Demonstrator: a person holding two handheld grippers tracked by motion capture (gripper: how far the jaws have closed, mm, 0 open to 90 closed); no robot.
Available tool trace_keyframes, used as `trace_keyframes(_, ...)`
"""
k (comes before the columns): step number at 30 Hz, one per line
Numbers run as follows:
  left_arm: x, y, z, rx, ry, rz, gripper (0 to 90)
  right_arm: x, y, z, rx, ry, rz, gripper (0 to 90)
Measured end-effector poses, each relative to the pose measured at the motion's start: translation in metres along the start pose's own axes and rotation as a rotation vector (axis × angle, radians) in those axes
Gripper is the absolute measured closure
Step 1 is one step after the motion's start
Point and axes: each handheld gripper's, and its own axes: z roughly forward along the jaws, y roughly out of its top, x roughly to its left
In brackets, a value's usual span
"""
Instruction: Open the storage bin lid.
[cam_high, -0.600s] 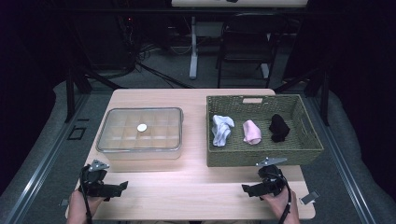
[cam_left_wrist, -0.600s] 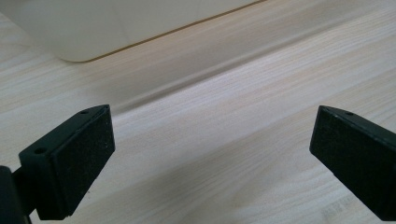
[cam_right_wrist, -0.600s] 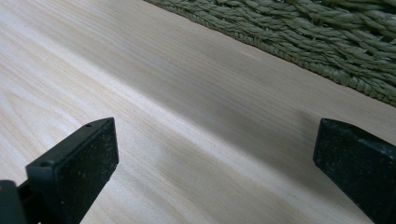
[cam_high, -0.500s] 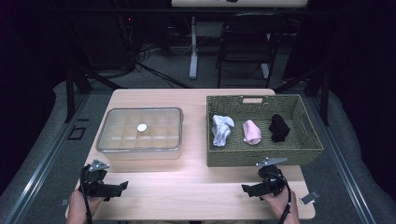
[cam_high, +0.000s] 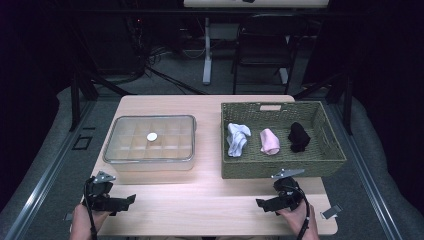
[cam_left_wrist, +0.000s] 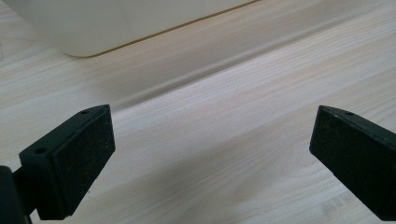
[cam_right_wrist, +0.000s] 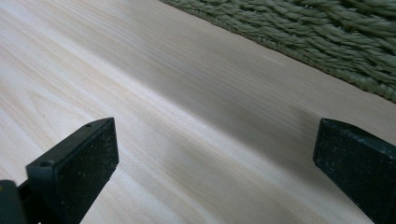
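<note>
My left gripper (cam_high: 131, 199) and right gripper (cam_high: 260, 204) rest on the near edge of the table (cam_high: 210, 200), both spread wide and holding nothing; between each pair of jaws I see bare wood. The work at hand lies ahead: a clear lidded box (cam_high: 150, 142) divided into cells on the left, and on the right a woven basket (cam_high: 280, 167) holding three rolled socks side by side — white sock (cam_high: 237, 138), pink sock (cam_high: 270, 141), black sock (cam_high: 298, 137).

I judge the socks light, soft and compressible, unlikely to slip or break; a pinch across the thick middle of a roll should keep it bundled. The lid looks rigid and smooth — I would take it by its small white knob (cam_high: 152, 136) or lift it at a rim edge.
</note>
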Motion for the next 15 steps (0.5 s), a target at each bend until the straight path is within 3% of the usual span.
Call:
trace_keyframes(5,-0.001,0.001,-0.002,-0.004,0.011,-0.003,0.0,0.005,0.001,-0.001,0.010,0.022,-0.020,0.0)
trace_keyframes(15,-0.004,0.003,-0.007,-0.023,0.014,-0.010,0.0,0.032,0.010,0.003,0.004,0.083,-0.061,0.0)
